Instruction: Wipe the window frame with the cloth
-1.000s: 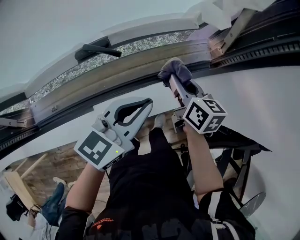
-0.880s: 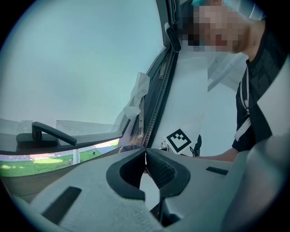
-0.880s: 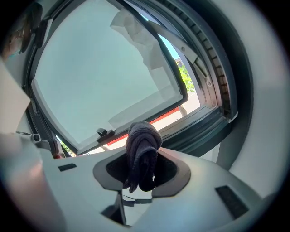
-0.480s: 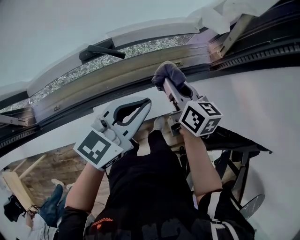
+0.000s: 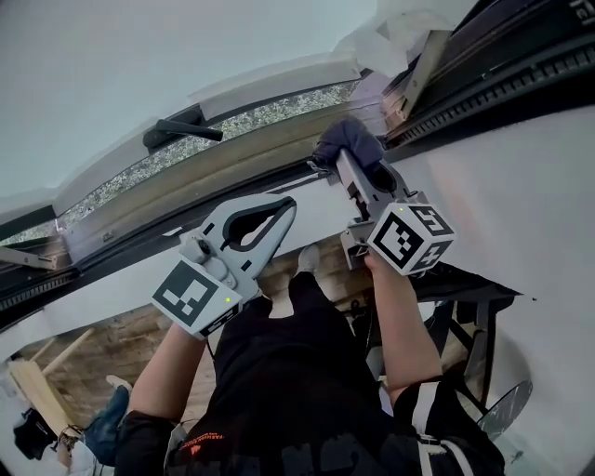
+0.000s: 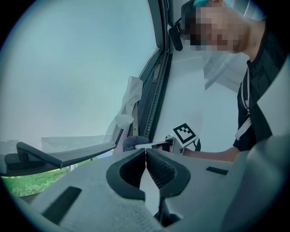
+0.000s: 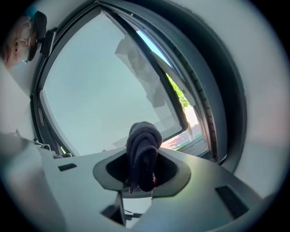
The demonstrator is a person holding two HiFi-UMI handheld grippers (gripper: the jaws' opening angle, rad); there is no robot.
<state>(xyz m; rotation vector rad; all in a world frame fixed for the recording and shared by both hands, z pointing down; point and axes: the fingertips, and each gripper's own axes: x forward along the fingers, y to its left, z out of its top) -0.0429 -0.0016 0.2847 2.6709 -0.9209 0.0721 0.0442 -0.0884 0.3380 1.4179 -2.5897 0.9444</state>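
A dark grey cloth (image 5: 349,139) is bunched in the jaws of my right gripper (image 5: 340,160), which is shut on it and presses it against the lower window frame (image 5: 232,158) near the right corner. In the right gripper view the cloth (image 7: 143,152) sticks up between the jaws, in front of the glass and the frame (image 7: 201,108). My left gripper (image 5: 290,204) hovers below the sill to the left, shut and holding nothing. Its jaws (image 6: 145,153) meet tip to tip, with the cloth (image 6: 135,142) visible beyond them.
A black window handle (image 5: 178,130) sits on the opened sash to the left. A metal hinge arm (image 5: 423,60) and white plastic wrap (image 5: 400,28) are at the right corner. A white wall (image 5: 521,204) lies below the sill. The person's body fills the bottom of the head view.
The right gripper slid the cloth left along the frame, then back right toward the corner. The left gripper stayed shut and nearly still.
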